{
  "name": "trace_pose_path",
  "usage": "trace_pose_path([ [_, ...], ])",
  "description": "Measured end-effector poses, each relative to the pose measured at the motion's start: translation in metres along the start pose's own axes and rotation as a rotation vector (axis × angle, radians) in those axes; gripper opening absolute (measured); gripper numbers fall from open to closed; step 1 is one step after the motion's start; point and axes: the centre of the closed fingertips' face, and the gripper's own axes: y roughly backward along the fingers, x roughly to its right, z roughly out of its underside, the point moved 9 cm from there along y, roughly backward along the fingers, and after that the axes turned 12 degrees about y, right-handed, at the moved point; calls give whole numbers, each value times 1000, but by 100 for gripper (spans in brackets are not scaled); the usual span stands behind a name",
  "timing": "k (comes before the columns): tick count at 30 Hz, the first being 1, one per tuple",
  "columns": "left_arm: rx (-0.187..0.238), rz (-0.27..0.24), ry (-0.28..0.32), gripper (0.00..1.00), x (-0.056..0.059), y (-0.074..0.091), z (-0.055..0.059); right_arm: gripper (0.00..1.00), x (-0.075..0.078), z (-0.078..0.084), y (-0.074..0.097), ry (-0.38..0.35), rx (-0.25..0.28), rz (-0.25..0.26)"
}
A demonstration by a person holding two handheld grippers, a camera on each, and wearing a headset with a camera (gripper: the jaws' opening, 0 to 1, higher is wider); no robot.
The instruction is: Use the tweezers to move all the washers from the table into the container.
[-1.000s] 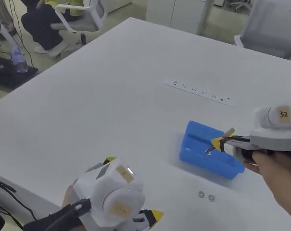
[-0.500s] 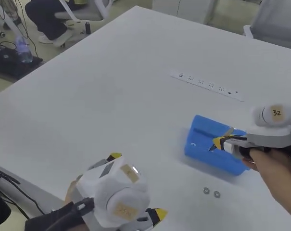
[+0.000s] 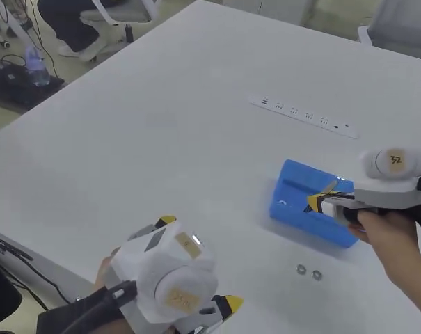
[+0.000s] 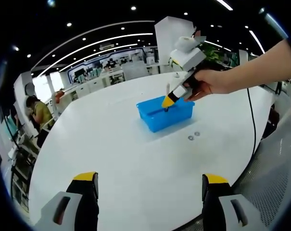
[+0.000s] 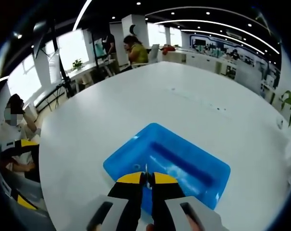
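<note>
Left gripper (image 4: 150, 179) hangs over the desk's (image 3: 161, 125) near edge, jaws spread wide and holding nothing. Two washers (image 3: 301, 269) lie side by side on bare desk, just nearer than the blue container (image 3: 300, 212). Right gripper (image 5: 146, 179) pinches the tweezers (image 5: 146, 168), their tips over the container. Beyond lies a power strip (image 3: 304, 115), with broad bare desk to its left.

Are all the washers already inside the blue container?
No, two washers lie on the table beside the blue container.
</note>
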Motion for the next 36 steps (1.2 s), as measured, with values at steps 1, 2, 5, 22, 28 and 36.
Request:
trace_pose_path([
  [1,-1,-1,0,91,0,0,0,3,0,0,0,0,0,0],
  [2,-1,-1,0,91,0,0,0,3,-1,-1,1,-1,0,1],
  [5,2,-1,0,91,0,0,0,3,-1,-4,6,-3,17,9],
  [22,42,4,-6,91,1,4,-3,3,-29,-23,57,38,137,3],
  [28,55,14,-8,91,2,4,-5,3,-40,-12,59,88,102,-19],
  [36,57,7,-3,91,1,4,-5,3,-42,1,58,62,100,-32],
])
